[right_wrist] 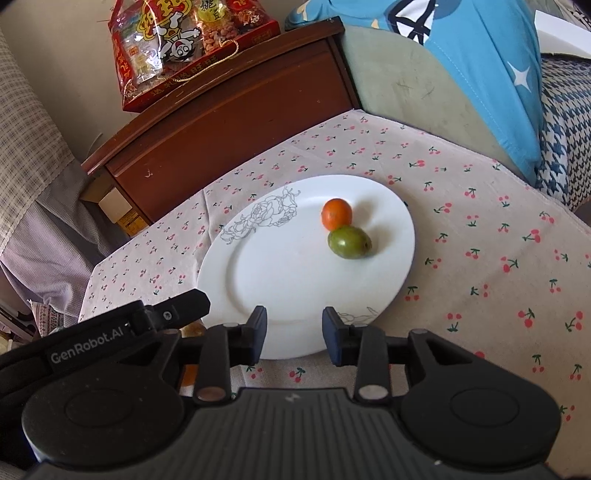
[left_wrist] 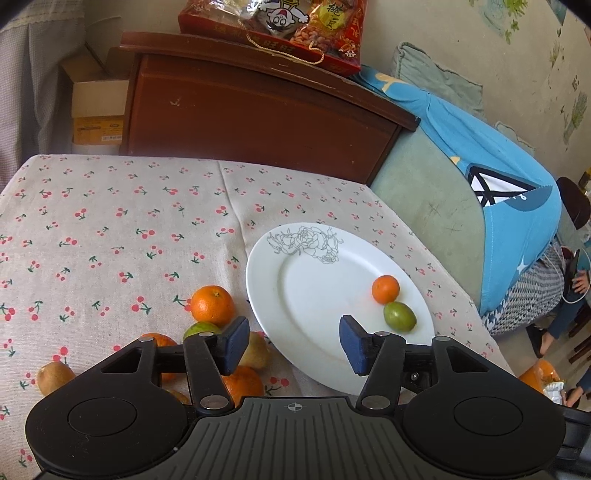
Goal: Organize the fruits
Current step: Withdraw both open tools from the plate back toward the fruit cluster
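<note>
A white plate [left_wrist: 295, 295] with a rose drawing lies on the cherry-print tablecloth; it also shows in the right wrist view [right_wrist: 258, 266]. On it a small orange [left_wrist: 385, 289] [right_wrist: 336, 213] touches a green fruit [left_wrist: 399, 316] [right_wrist: 349, 242]. Left of the plate lie loose fruits: a large orange [left_wrist: 212, 305], a green fruit [left_wrist: 197, 329], a brown kiwi [left_wrist: 258, 350], another orange [left_wrist: 243, 384] and a brown fruit [left_wrist: 53, 376]. My left gripper [left_wrist: 293, 343] is open and empty over the plate's near-left edge. My right gripper [right_wrist: 294, 336] is open and empty at the plate's near rim.
A dark wooden cabinet [left_wrist: 240, 110] with a red snack bag [left_wrist: 273, 26] stands behind the table. A green sofa with a blue cloth [left_wrist: 480, 166] is at the right. The left gripper's body [right_wrist: 110, 332] shows at the right wrist view's left.
</note>
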Demonstrator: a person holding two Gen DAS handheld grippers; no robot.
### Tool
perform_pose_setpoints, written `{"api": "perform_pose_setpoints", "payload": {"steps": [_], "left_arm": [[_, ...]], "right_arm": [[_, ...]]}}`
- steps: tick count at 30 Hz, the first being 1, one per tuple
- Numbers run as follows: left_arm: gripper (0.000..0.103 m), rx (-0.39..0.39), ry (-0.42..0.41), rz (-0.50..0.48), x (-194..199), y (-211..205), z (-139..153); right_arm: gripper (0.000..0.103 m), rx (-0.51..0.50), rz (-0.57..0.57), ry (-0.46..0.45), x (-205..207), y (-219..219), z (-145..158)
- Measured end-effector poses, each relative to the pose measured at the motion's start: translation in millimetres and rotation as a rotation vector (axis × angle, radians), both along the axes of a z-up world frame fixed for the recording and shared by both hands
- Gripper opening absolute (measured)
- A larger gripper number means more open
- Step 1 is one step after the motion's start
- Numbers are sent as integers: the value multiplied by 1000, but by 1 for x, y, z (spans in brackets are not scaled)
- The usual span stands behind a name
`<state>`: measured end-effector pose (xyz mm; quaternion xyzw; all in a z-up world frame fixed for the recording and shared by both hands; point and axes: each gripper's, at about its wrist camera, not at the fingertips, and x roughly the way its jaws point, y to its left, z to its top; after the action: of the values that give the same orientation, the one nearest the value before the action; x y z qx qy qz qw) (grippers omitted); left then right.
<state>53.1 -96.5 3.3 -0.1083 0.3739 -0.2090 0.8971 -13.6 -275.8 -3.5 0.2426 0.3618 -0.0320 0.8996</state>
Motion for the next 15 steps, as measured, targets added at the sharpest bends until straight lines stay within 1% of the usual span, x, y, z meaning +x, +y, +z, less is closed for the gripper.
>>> {"api": "perform_pose_setpoints", "payload": {"steps": [5,15], "left_arm": [[53,9,-14,-13,-5,-1,3],[54,10,-6,-22,-8,-1,1]], "right_arm": [[35,1,-7,-1,-1,-1,1],[35,0,-13,0,-1,-1,0]]}}
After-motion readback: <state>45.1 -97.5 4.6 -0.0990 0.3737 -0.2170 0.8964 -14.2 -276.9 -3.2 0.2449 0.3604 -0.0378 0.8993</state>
